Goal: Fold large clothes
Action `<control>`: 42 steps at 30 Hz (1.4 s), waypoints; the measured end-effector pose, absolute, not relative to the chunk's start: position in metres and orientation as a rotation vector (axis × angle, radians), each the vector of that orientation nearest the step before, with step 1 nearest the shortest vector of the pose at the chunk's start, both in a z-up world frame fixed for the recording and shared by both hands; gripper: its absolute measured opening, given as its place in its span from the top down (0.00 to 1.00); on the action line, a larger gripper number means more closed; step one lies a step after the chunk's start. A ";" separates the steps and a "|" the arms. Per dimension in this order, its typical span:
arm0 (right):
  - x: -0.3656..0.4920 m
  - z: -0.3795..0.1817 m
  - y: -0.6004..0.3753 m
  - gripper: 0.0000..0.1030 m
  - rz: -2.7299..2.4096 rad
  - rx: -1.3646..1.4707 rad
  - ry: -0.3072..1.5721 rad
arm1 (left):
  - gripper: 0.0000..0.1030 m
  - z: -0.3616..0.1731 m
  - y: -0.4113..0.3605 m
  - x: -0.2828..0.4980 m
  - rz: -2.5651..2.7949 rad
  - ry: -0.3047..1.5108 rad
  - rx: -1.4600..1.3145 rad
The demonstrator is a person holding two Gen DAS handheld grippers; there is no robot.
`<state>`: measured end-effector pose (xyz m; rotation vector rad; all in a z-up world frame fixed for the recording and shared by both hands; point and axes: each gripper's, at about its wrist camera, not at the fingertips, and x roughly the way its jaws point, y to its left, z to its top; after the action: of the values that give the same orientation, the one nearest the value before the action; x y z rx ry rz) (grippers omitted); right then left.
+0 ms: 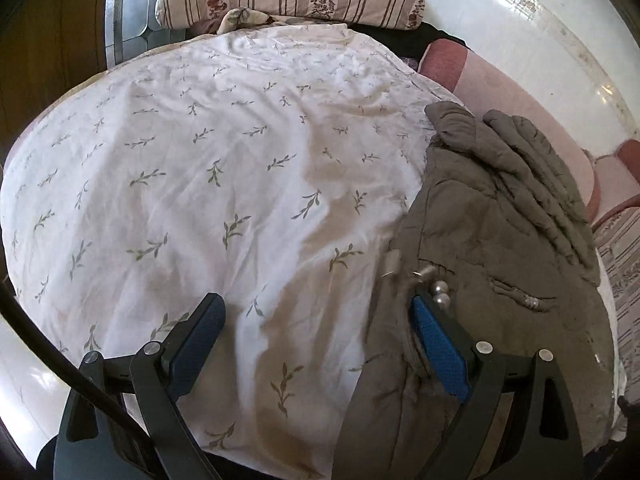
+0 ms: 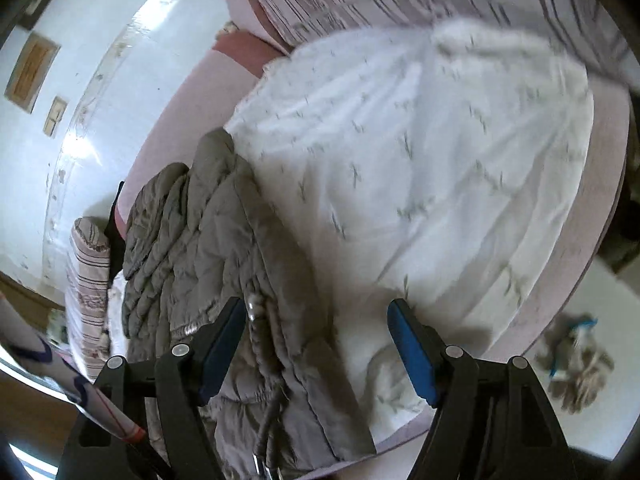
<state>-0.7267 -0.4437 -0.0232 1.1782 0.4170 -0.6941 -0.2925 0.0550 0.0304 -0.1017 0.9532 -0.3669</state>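
Both grippers, left (image 1: 316, 332) and right (image 2: 316, 344), gape wide, holding nothing; the grey-brown quilted jacket's (image 1: 500, 216) edge lies between the fingers, bare white leaf-print bedsheet (image 1: 224, 152) beside.

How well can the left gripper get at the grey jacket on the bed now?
Probably yes. The left gripper stands open over the bedsheet, and the grey jacket already lies at its right finger, with nothing over it.

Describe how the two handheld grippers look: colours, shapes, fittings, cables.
Both the left gripper and the right gripper have black angular linkage arms with triangular cut-outs, joined by round silver pivot pins. The jaws are faced with blue textured pads. A black cable curves past the left gripper's frame. No hand or sleeve shows.
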 end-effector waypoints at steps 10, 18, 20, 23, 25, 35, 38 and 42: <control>-0.712 -0.029 -0.394 0.24 -0.560 1.168 0.475 | 0.10 0.029 0.066 -0.319 -0.408 0.971 -0.147; -0.675 -0.018 -0.332 0.25 -0.487 0.979 0.558 | 0.10 0.030 0.023 -0.372 -0.568 0.941 -0.029; -0.668 -0.008 -0.324 0.39 -0.491 0.903 0.532 | 0.10 0.038 0.006 -0.386 -0.570 0.848 0.071; -0.668 0.004 -0.320 0.65 -0.550 0.811 0.502 | 0.11 0.041 -0.006 -0.395 -0.512 0.736 0.173; -0.665 -0.002 -0.322 0.65 -0.563 0.808 0.536 | 0.15 0.034 -0.016 -0.396 -0.466 0.707 0.263; -0.651 -0.023 -0.319 0.61 -0.626 0.743 0.644 | 0.15 0.015 -0.039 -0.400 -0.397 0.637 0.428; -0.651 -0.023 -0.317 0.60 -0.632 0.734 0.638 | 0.14 0.013 -0.037 -0.401 -0.397 0.632 0.425; -0.651 -0.023 -0.317 0.60 -0.640 0.728 0.636 | 0.14 0.012 -0.036 -0.402 -0.394 0.629 0.424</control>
<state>-0.6506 -0.3165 -0.0227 0.7277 0.6364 -0.6397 -0.4024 -0.0363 0.0120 0.4240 0.6288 -0.3939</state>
